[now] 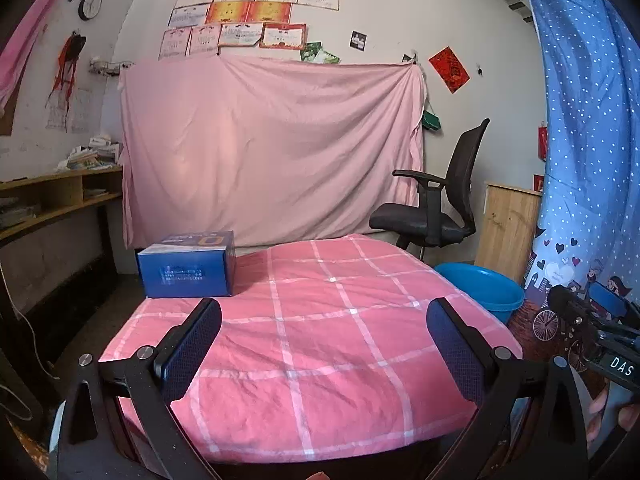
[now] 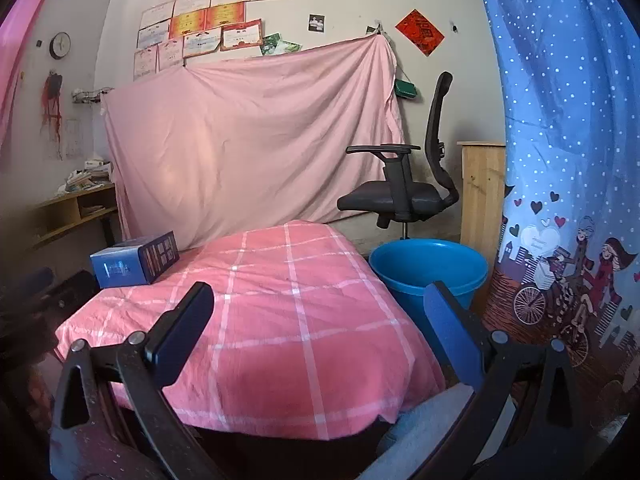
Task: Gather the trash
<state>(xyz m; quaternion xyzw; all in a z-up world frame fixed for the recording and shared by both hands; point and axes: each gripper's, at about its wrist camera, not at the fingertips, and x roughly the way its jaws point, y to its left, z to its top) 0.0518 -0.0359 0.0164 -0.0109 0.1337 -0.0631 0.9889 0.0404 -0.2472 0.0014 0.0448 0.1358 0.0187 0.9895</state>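
Observation:
A blue cardboard box (image 1: 187, 266) lies on the far left corner of a table covered in pink checked cloth (image 1: 320, 340); the same box (image 2: 134, 259) shows in the right wrist view. A blue plastic bucket (image 2: 430, 272) stands on the floor off the table's right side, and its rim (image 1: 480, 286) shows in the left wrist view. My left gripper (image 1: 323, 344) hangs open over the table's near edge, nothing between its fingers. My right gripper (image 2: 318, 330) is open too, empty, near the table's right front. The right gripper's body (image 1: 592, 320) shows at the left view's right edge.
A black office chair (image 2: 404, 184) stands behind the bucket, beside a wooden cabinet (image 2: 480, 192). A pink sheet (image 1: 272, 148) hangs across the back wall. Wooden shelves (image 1: 56, 196) with papers run along the left. A blue dotted curtain (image 2: 568, 160) hangs on the right.

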